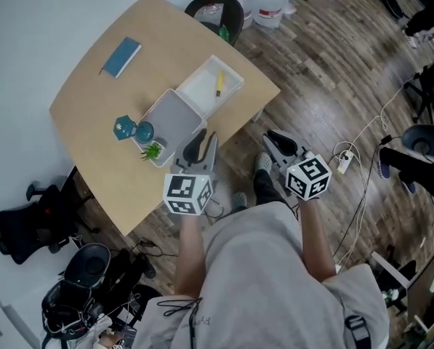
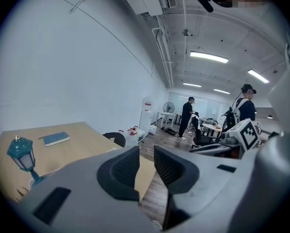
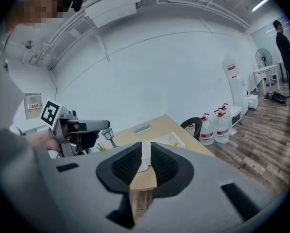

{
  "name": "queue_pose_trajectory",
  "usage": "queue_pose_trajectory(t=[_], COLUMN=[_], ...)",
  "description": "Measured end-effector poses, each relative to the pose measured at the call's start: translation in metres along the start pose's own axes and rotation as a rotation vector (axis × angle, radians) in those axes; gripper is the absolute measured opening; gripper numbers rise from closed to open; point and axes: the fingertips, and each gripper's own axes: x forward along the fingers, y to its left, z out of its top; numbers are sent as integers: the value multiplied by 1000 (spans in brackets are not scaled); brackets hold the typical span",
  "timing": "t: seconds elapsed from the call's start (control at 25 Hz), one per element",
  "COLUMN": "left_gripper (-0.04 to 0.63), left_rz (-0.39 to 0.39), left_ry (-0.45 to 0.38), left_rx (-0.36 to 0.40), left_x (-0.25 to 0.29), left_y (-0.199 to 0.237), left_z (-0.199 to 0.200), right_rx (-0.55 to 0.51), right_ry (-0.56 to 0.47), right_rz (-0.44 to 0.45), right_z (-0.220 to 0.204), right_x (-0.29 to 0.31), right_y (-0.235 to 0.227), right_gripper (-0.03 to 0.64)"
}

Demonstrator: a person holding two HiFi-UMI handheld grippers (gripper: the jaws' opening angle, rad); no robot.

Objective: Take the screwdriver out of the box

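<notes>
The left claw [image 1: 201,145] has its jaws apart with nothing between them; in its own view [image 2: 145,154] only table edge and floor show through the gap. From above, its tips overlap the near edge of the table [image 1: 100,115], right at the near corner of the box's grey lid [image 1: 173,116]. The right claw [image 1: 272,137] is beside it, off the table and over the wooden floor [image 1: 326,71]. Its jaws [image 3: 145,153] are narrowly apart and grip nothing, and the lid's upright edge shows beyond the gap. The screwdriver [image 1: 219,83], yellow-handled, lies inside the white box [image 1: 198,86], ahead of the left claw and past the lid, touched by neither claw. From the right claw it sits ahead and slightly to the right of the jaws [image 3: 174,143]. A teal lantern [image 1: 133,130] and a small plant [image 1: 152,151] stand just left of the left claw, beside the lid. A blue book [image 1: 121,57] lies farther off, ahead and to the left.
</notes>
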Motion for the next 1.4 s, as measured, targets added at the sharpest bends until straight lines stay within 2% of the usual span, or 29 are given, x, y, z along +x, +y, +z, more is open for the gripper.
queue_pose_trajectory(t=[0.4, 0.68, 0.88, 1.0, 1.2, 1.4], left_gripper=[98, 118, 118, 118, 120, 120], left_rz=[110, 135, 201, 231, 245, 210], left_ry=[18, 103, 139, 201, 224, 229], left_rx=[-21, 16, -23, -2, 9, 33], left_x=[61, 96, 98, 105, 123, 154], left_y=[19, 33, 50, 54, 66, 79], left_z=[21, 8, -11, -26, -27, -20], right_rx=[2, 72, 84, 97, 100, 124], right_ry=[20, 56, 82, 70, 82, 125], right_rz=[85, 235, 223, 207, 210, 189], right_z=[34, 30, 22, 26, 32, 30], right_x=[34, 36, 39, 40, 56, 74], right_y=[-61, -84, -109, -121, -134, -150], right_gripper=[94, 163, 202, 210, 222, 198])
